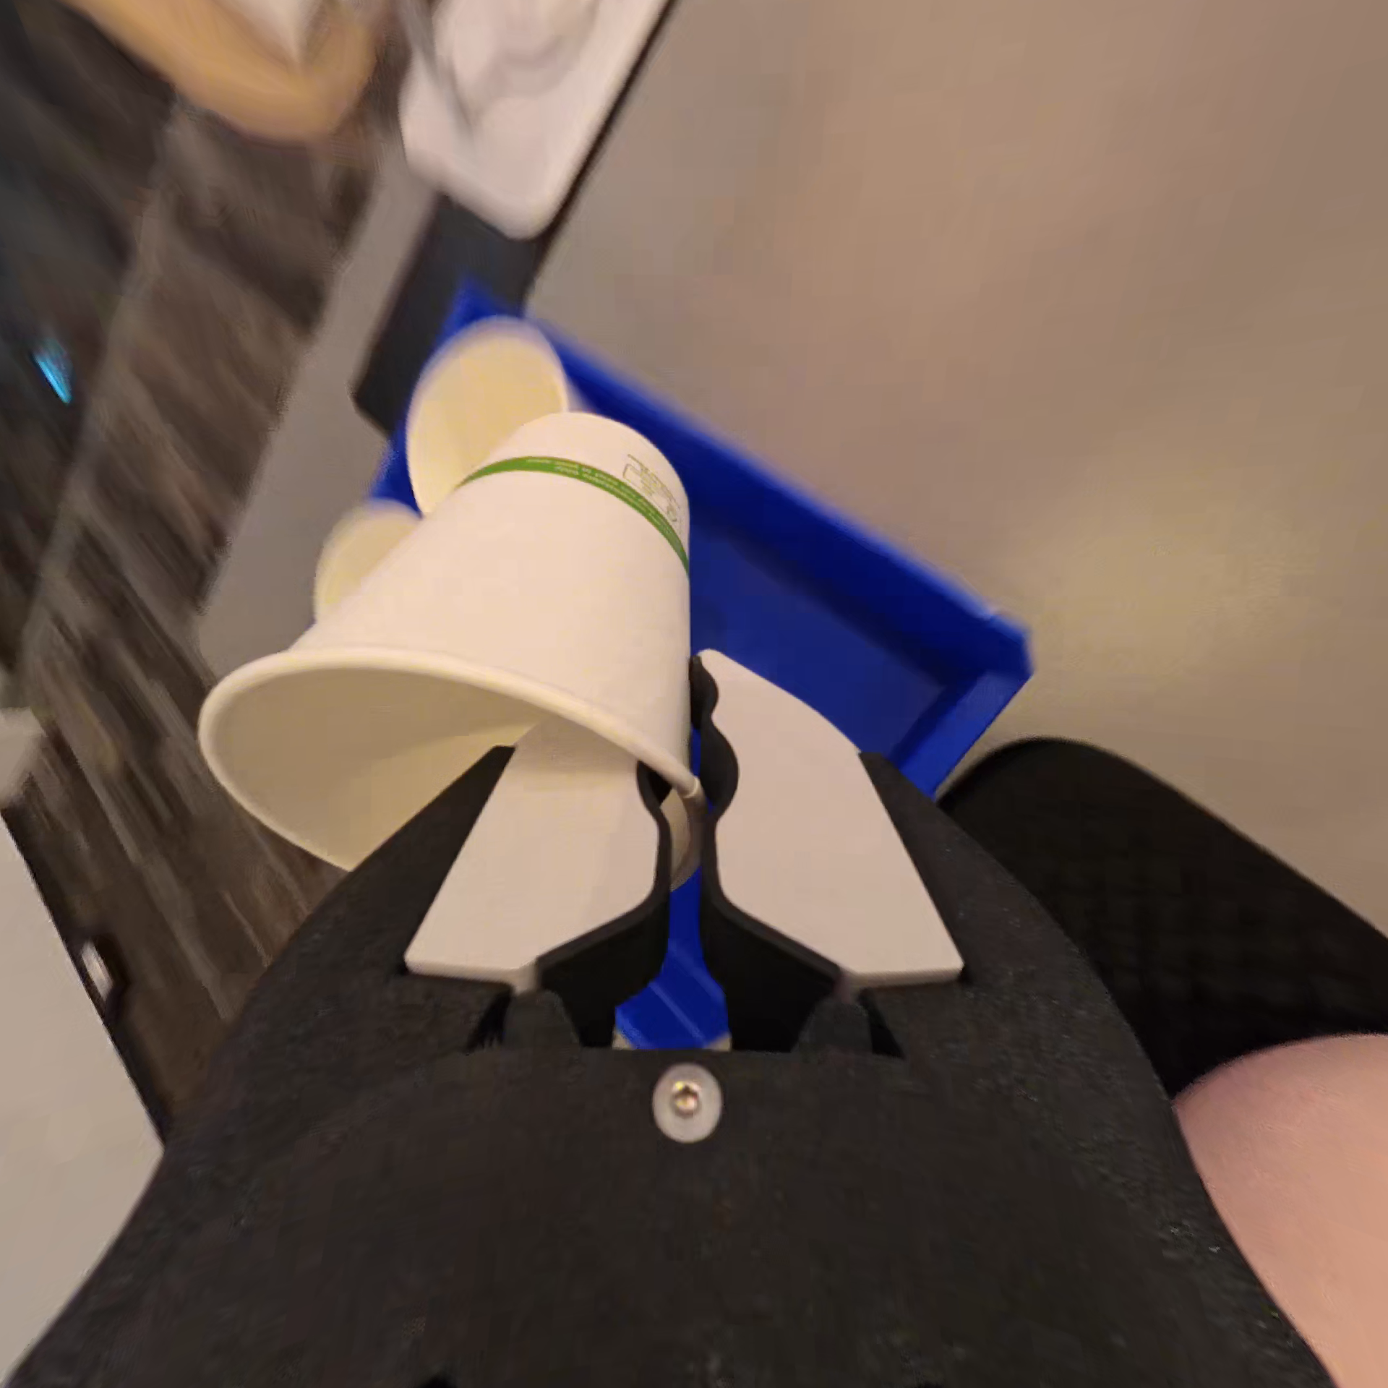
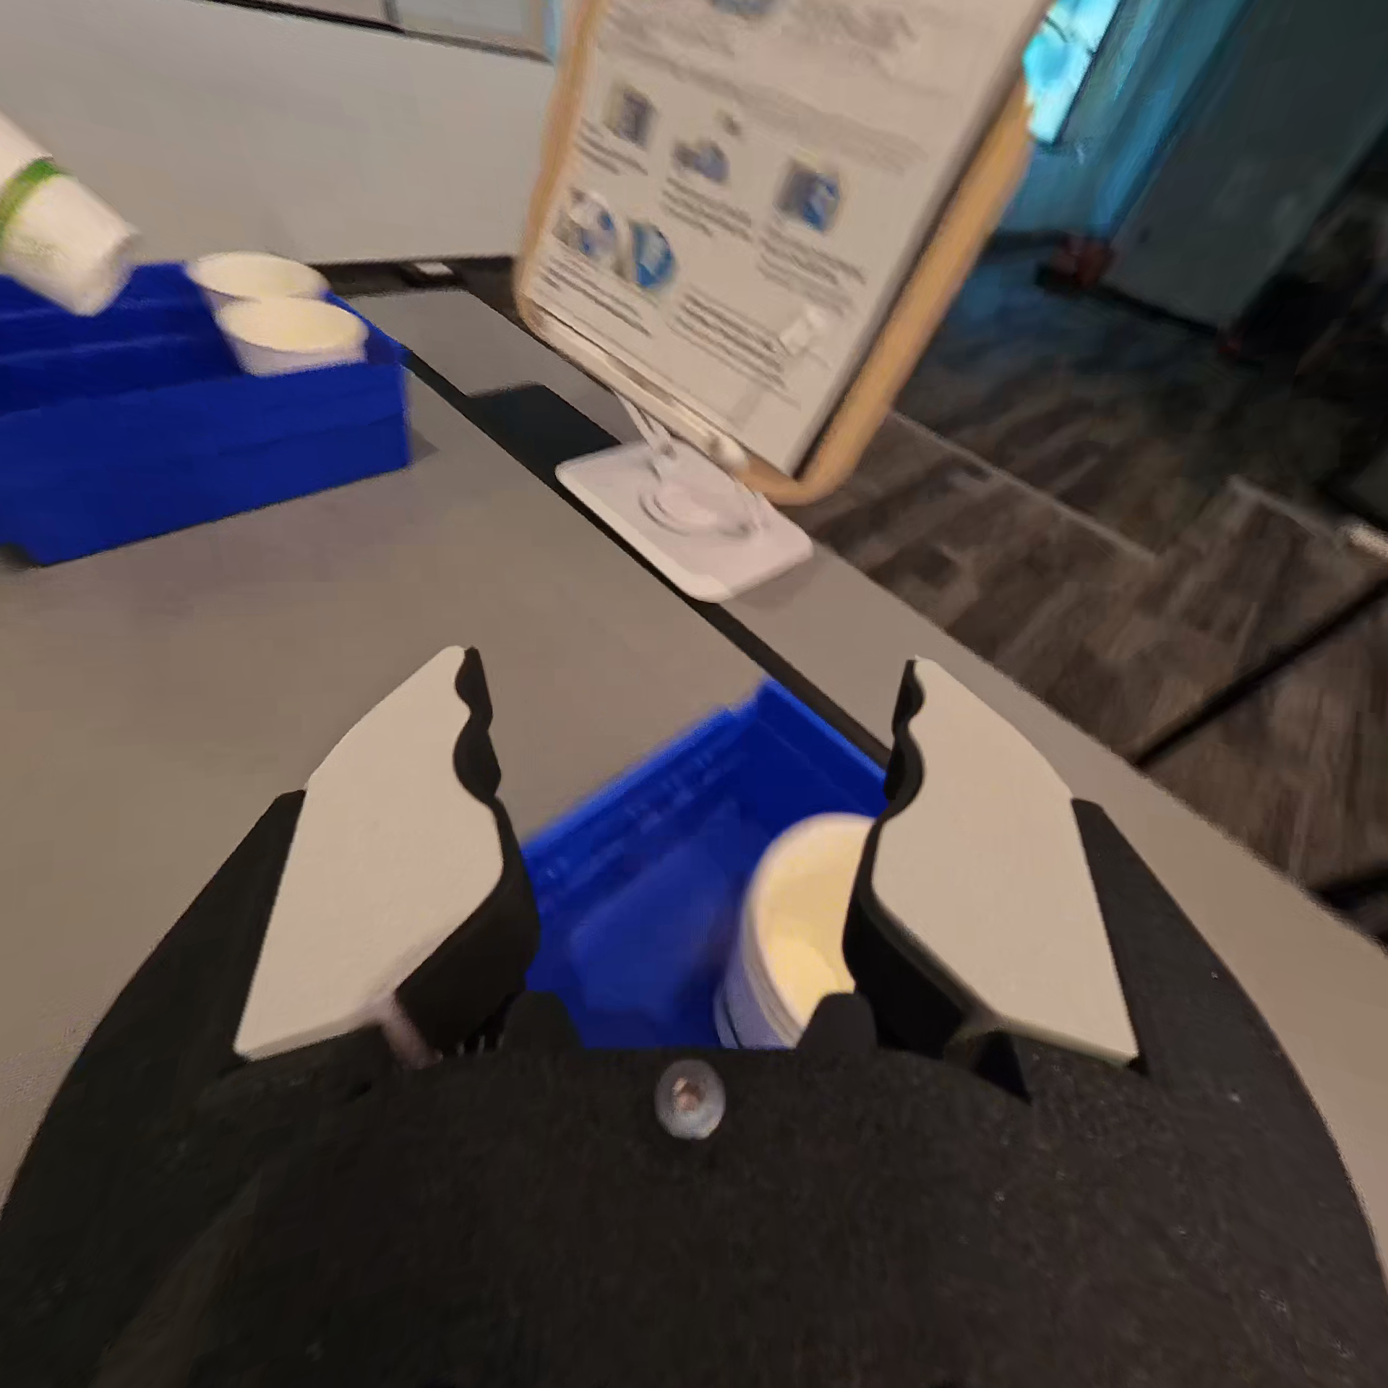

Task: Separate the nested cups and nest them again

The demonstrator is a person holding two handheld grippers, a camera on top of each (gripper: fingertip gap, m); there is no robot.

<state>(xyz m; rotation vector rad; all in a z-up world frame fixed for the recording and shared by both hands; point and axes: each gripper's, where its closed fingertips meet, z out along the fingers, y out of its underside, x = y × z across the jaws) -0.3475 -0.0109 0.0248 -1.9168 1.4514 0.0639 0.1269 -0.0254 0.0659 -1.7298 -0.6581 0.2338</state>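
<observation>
My left gripper (image 1: 687,751) is shut on the wall of a white paper cup with a green band (image 1: 488,638), one finger inside the rim and one outside. The cup is tilted, held above a blue tray (image 1: 826,601). Two more white cups (image 1: 488,405) stand in that tray's far end. The held cup also shows in the right wrist view (image 2: 52,225), above the same tray (image 2: 188,436) and its two cups (image 2: 293,334). My right gripper (image 2: 691,661) is open with nothing between its pads, above a second blue bin (image 2: 676,789) holding a stack of nested cups (image 2: 796,931).
A sign in a wooden frame (image 2: 751,225) stands on a white base (image 2: 691,518) near the grey table's edge (image 2: 751,646). Dark floor lies beyond it. A person's leg (image 1: 1277,1202) is at the lower right of the left wrist view.
</observation>
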